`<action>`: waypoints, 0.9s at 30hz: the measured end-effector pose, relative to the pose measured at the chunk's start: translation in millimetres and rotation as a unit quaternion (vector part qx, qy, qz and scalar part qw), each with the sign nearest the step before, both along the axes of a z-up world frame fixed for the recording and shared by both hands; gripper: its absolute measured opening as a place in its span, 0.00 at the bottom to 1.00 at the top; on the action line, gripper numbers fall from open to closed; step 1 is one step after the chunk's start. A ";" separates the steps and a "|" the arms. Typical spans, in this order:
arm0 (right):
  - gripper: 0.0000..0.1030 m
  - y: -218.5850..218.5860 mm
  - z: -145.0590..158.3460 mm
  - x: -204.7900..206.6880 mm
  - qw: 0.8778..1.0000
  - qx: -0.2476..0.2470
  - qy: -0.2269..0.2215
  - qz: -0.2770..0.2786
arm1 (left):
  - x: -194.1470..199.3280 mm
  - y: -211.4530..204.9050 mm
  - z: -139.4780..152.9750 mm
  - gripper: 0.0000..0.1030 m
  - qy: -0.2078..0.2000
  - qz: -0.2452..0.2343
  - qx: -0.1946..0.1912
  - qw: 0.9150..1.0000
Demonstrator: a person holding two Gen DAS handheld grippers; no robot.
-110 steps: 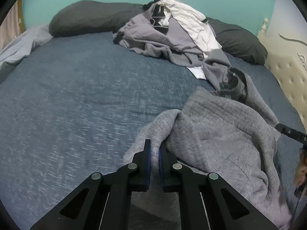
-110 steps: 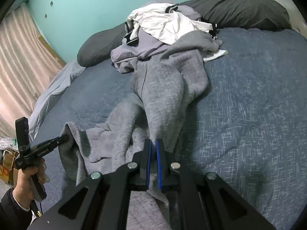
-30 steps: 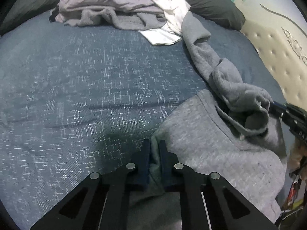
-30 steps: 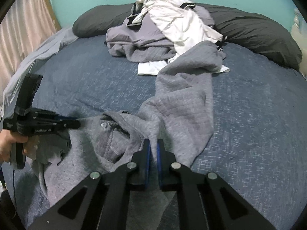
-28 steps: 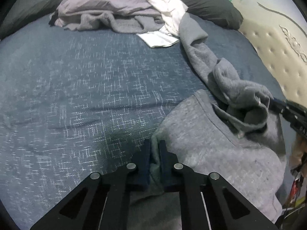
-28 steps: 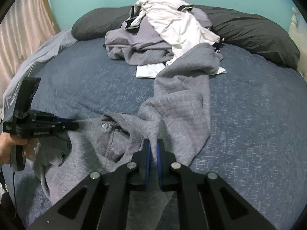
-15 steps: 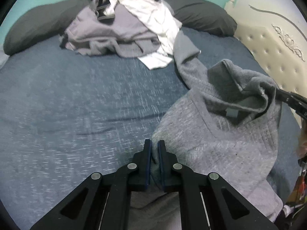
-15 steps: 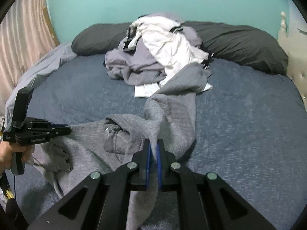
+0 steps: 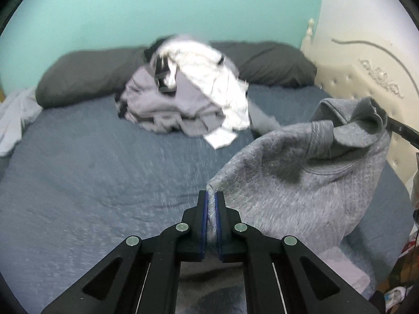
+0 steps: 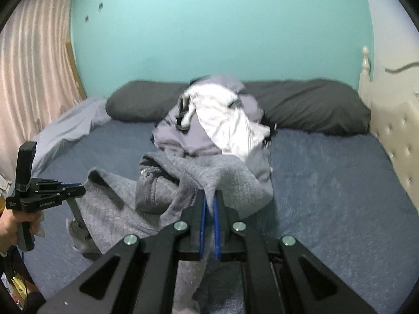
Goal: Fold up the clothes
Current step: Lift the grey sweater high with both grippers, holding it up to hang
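A grey sweatshirt (image 9: 301, 183) hangs stretched above the blue bed (image 9: 91, 170), lifted at two points. My left gripper (image 9: 211, 196) is shut on one edge of it, with grey cloth pinched between the blue pads. My right gripper (image 10: 209, 196) is shut on another edge of the same sweatshirt (image 10: 209, 175). In the right wrist view the left gripper (image 10: 78, 187) shows at the far left, held by a hand (image 10: 10, 225), cloth hanging from its tip. The collar and a sleeve droop between the two grips.
A heap of grey and white clothes (image 9: 188, 96) lies at the back of the bed against two dark pillows (image 10: 314, 104). A cream tufted headboard (image 9: 366, 78) stands on the right, a pink curtain (image 10: 28, 78) on the left. Clutter lies on the floor (image 9: 403, 274) at the right.
Both grippers have risen with the sweatshirt, which has come up off the bed and now hangs between them. The views have tilted up, showing more of the turquoise wall.
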State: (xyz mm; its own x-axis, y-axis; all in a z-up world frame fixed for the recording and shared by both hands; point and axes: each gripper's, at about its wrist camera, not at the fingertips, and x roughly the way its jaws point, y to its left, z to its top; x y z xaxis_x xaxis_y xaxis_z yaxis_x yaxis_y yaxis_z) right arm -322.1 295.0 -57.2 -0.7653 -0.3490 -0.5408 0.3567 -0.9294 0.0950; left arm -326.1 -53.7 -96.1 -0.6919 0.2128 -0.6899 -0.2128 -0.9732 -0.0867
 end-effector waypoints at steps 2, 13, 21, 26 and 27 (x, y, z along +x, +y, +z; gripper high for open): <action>0.05 -1.4 25.3 14.3 1.000 -0.002 0.018 0.002 | 14.1 -1.7 27.2 0.05 0.022 0.003 0.000 1.000; 0.05 -2.3 153.2 98.1 0.994 -0.020 0.110 0.007 | 100.1 -15.3 176.2 0.05 0.137 0.027 -0.007 0.990; 0.05 2.1 227.0 161.2 0.985 -0.030 0.169 0.011 | 169.5 -15.8 270.5 0.05 0.208 0.039 -0.022 0.977; 0.05 -0.1 260.3 201.2 0.980 -0.032 0.197 0.014 | 210.4 -15.0 317.8 0.05 0.246 0.045 -0.027 0.968; 0.05 -0.2 265.3 208.9 0.979 -0.033 0.203 0.015 | 217.4 -14.3 324.2 0.05 0.251 0.045 -0.028 0.966</action>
